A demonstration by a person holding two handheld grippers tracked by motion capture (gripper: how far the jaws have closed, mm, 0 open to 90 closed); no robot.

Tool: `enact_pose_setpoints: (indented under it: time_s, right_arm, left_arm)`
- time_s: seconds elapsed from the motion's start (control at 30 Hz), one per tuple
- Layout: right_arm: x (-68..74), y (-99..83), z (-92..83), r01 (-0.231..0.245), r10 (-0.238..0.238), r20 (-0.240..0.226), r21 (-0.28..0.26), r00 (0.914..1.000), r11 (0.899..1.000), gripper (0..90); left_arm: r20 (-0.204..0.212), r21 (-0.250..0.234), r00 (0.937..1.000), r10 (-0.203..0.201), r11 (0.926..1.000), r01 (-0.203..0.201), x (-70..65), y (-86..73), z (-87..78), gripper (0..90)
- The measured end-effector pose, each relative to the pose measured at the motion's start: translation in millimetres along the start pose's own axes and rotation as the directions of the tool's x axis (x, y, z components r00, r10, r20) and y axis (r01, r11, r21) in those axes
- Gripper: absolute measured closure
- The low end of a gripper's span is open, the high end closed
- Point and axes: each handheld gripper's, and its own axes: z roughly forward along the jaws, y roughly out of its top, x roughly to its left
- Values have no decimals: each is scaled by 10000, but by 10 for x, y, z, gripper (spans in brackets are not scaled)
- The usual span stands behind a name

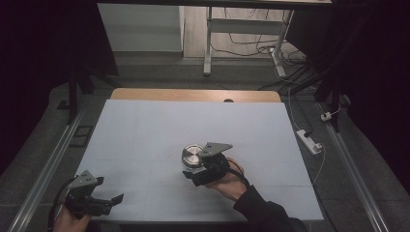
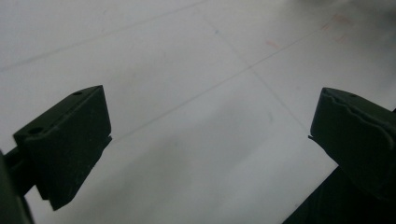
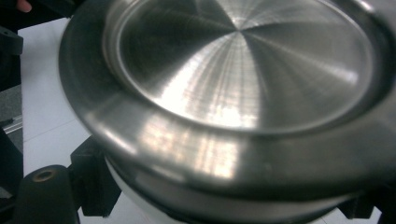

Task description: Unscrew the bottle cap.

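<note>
A round brushed-steel dish (image 1: 192, 154) with a raised rim sits just right of the middle of the white mat (image 1: 193, 116). In the right gripper view the steel dish (image 3: 243, 74) is very close and tilted, with a pale body under its rim. My right gripper (image 1: 191, 172) comes in from the near right, and its black jaws hug the underside of the dish at its near edge, shut on it. By the mat's near left corner my left gripper (image 1: 109, 190) hovers with jaws wide apart. Between the jaws of that left gripper (image 2: 210, 126) lies bare mat.
The mat lies on a wooden table (image 1: 193, 94) whose far edge shows. Metal rails (image 1: 46, 169) run along both sides on the floor. A power strip (image 1: 309, 141) and cables lie to the right, and desk legs (image 1: 208, 43) stand behind.
</note>
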Motion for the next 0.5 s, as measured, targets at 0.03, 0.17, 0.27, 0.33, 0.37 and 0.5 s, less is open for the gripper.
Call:
enact_pose_setpoints:
  time_s: [0.03, 0.17, 0.27, 0.33, 0.37, 0.5]
  right_arm:
    - [4, 2, -2, 16, -16, -10, -4, 10000, 10000, 144]
    - [11, 12, -16, -5, 5, -56, -37, 10000, 10000, 144]
    - [12, 14, -21, -8, 8, -58, -40, 10000, 10000, 144]
    - [12, 16, -25, -30, 30, -77, -45, 10000, 10000, 144]
    - [12, 17, -26, -26, 25, -78, -57, 10000, 10000, 144]
    - [18, 24, -32, 1, -2, -100, -69, 9999, 10000, 144]
  left_arm:
    - [0, 0, 10000, 0, 10000, 0, 0, 0, 0, 0]
    - [508, -357, 9961, 716, 9969, -699, -27, 147, 41, 0]
    - [587, -575, 9921, 1108, 9925, -1074, -48, 239, 67, 1]
    - [717, -760, 9893, 1272, 9897, -1217, -52, 297, 84, 4]
    - [817, -881, 9880, 1313, 9884, -1241, -55, 325, 94, 5]
    - [997, -1140, 9839, 1484, 9840, -1369, -69, 420, 124, 4]
